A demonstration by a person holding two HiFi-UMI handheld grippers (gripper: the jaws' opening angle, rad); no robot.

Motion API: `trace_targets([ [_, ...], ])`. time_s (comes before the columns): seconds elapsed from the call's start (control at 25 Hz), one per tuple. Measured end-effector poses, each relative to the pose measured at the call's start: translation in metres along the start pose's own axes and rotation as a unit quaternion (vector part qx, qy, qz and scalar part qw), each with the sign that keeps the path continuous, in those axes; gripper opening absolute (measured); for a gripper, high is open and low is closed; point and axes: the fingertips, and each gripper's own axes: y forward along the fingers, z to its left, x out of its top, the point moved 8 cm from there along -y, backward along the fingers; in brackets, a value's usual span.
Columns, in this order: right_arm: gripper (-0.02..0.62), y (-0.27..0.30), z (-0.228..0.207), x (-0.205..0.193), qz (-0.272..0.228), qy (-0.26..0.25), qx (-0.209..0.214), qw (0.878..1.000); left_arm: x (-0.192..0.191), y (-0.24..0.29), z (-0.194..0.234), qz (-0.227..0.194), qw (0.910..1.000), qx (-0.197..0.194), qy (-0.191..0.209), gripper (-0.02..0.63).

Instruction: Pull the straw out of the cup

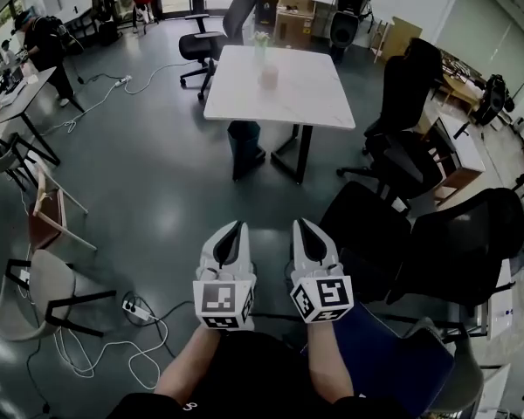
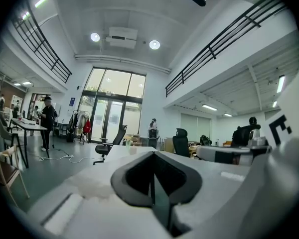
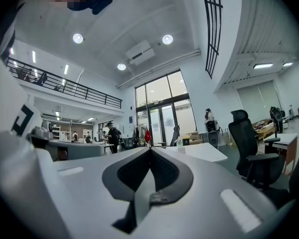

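Hovering side by side, the left tool and right tool are closed, empty. Far ahead, the desk carries what looks like the cup.

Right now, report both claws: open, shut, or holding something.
Left claw: shut, holding nothing.
Right claw: shut, holding nothing.

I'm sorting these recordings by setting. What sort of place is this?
Probably an open-plan office or lab hall: black office chairs stand around a white table, a power strip lies on the polished floor, and a railed mezzanine runs above tall glass doors.
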Motion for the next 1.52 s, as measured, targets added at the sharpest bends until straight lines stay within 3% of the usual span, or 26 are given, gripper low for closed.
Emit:
trace_targets([
  [0.6, 0.002, 0.248, -0.09, -0.061, 0.016, 0.034, 0.015, 0.999, -0.026, 0.244, 0.117, 0.05, 0.9983, 0.009, 0.027, 0.001],
  [0.8, 0.002, 0.337, -0.125, -0.065, 0.031, 0.048, 0.015, 0.998, -0.028, 0.338, 0.158, 0.09, 0.9953, 0.003, 0.034, 0.0],
  [1.04, 0.003, 0.452, -0.157, -0.052, 0.036, 0.049, 0.006, 0.998, -0.01, 0.444, 0.194, 0.103, 0.9935, -0.025, 0.043, 0.002],
  [1.2, 0.003, 0.482, -0.175, -0.029, 0.03, 0.043, -0.007, 0.999, 0.014, 0.489, 0.195, 0.095, 0.9944, -0.042, 0.02, 0.002],
  [1.36, 0.003, 0.477, -0.199, -0.014, 0.027, 0.039, -0.033, 0.998, 0.025, 0.514, 0.184, 0.082, 0.9938, -0.064, 0.039, 0.002],
  [1.52, 0.003, 0.472, -0.225, -0.006, 0.03, 0.041, -0.053, 0.997, 0.033, 0.537, 0.165, 0.083, 0.9937, -0.071, 0.026, 0.002],
])
